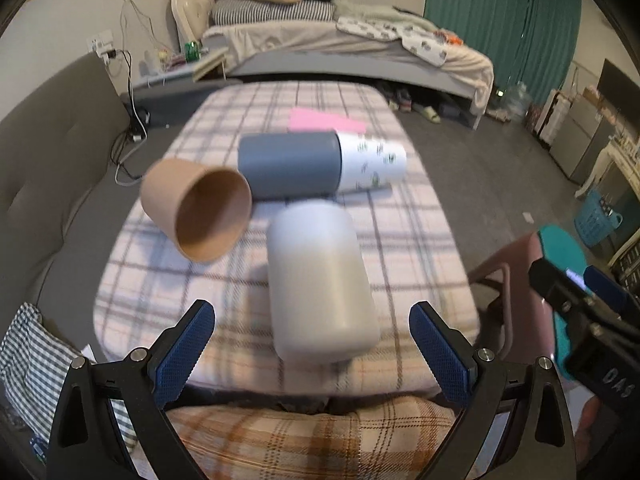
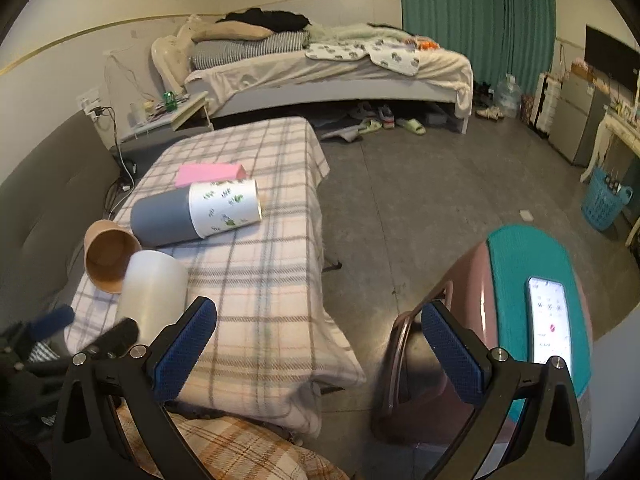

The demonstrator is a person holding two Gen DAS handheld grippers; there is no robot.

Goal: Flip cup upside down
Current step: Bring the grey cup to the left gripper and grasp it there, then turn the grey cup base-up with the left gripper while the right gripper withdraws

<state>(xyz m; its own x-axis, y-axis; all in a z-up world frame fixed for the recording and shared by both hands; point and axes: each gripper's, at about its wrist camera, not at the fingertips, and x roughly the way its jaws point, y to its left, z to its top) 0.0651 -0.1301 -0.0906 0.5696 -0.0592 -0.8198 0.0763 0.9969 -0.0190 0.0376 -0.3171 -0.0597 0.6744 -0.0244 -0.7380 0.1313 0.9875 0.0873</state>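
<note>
on the plaid-covered counter (image 1: 400,216) the brown cup (image 1: 196,210) lies on its side at about 10 o'clock from the left gripper (image 1: 312,340), mouth toward the camera. beside it, at 12 o'clock, the white cup (image 1: 320,280) lies tipped, and past it a grey-and-white cylinder (image 1: 320,164) on its side touches a pink box (image 1: 324,122). the left gripper's blue fingers (image 1: 188,344) are spread wide, gripping nothing. at 3 o'clock the right gripper (image 2: 316,344) hovers off the counter's edge over the floor, its fingers spread, a phone (image 2: 548,320) beside it.
</note>
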